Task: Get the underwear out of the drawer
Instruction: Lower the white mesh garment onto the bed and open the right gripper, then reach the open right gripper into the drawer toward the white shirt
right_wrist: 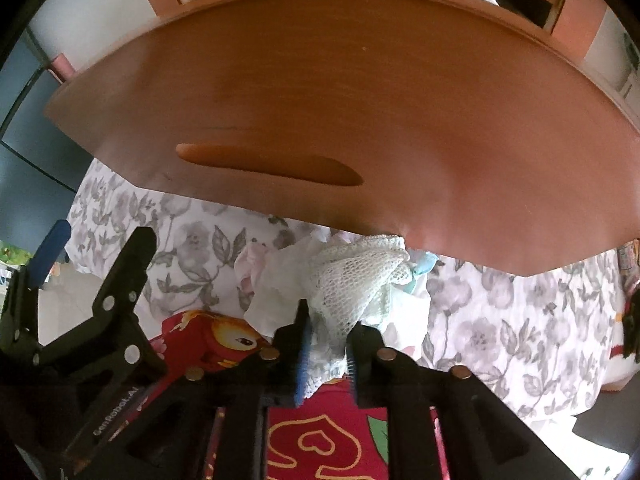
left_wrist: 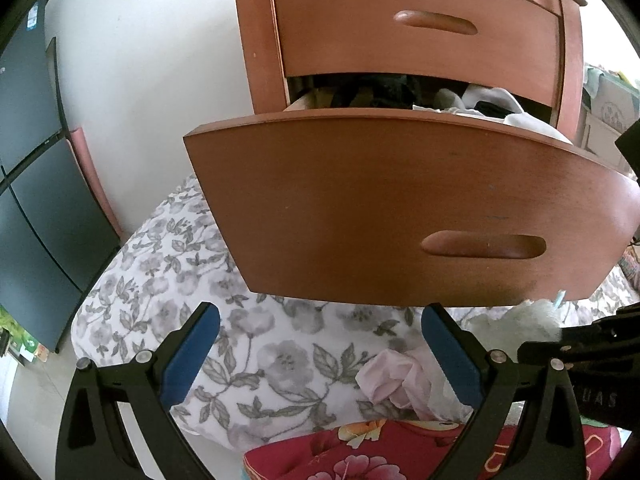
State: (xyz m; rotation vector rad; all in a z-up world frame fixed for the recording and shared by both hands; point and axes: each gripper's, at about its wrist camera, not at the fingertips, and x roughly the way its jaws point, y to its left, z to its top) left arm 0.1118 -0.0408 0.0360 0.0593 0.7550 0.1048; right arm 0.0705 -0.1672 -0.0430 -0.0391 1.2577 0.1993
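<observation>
The right gripper (right_wrist: 326, 354) is clamped on white lace underwear (right_wrist: 352, 280), held over the floral sheet (right_wrist: 500, 320) just below the pulled-out drawer (right_wrist: 320, 100). The left gripper (left_wrist: 320, 354) hangs wide and empty over the same sheet, a pink garment (left_wrist: 396, 380) lying near its right finger, with more clothes (left_wrist: 480, 104) heaped inside the drawer above

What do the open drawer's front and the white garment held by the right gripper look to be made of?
The drawer front looks like reddish-brown wood or wood veneer with a smooth, semi-gloss finish: faint grain and a soft sheen show; solid or veneer cannot be told. The white garment in the right gripper looks like soft lace or mesh fabric, with an open net weave visible.
</observation>
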